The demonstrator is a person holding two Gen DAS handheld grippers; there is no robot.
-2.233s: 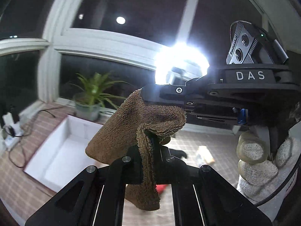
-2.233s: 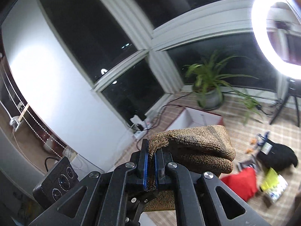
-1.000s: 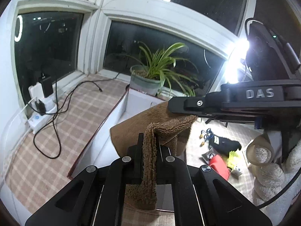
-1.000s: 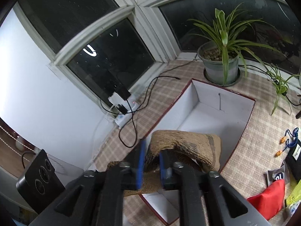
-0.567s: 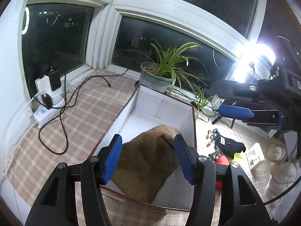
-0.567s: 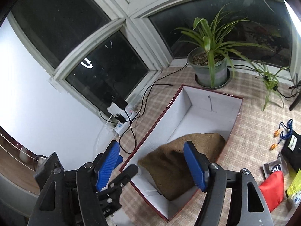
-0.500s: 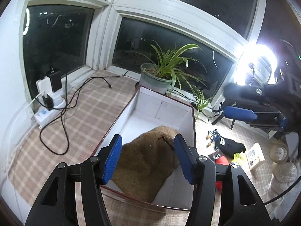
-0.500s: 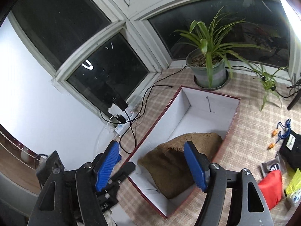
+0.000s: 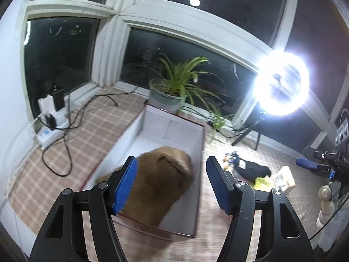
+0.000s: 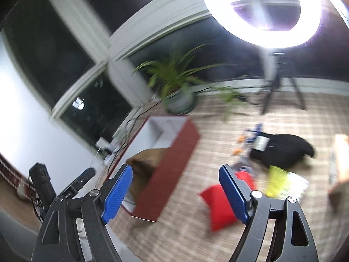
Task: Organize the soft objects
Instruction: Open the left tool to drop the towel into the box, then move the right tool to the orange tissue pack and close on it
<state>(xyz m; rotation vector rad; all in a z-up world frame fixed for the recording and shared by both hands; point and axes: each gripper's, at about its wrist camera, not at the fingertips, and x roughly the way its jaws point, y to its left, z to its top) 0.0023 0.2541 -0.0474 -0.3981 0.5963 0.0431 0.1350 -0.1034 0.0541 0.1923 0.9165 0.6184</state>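
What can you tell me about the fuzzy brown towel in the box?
The brown towel looks soft and fuzzy, like terry cloth, and is one plain brown colour. It lies bunched in a rounded heap with a few folds on top, not spread flat. It sits inside the box, which is white inside and dark red outside, at the end nearer the cameras, resting on the floor of the box and against its walls. From the right wrist view it bulges just above the red wall. Neither gripper touches it.

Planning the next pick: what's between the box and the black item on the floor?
Right wrist view: bare checked mat between the box and black item.
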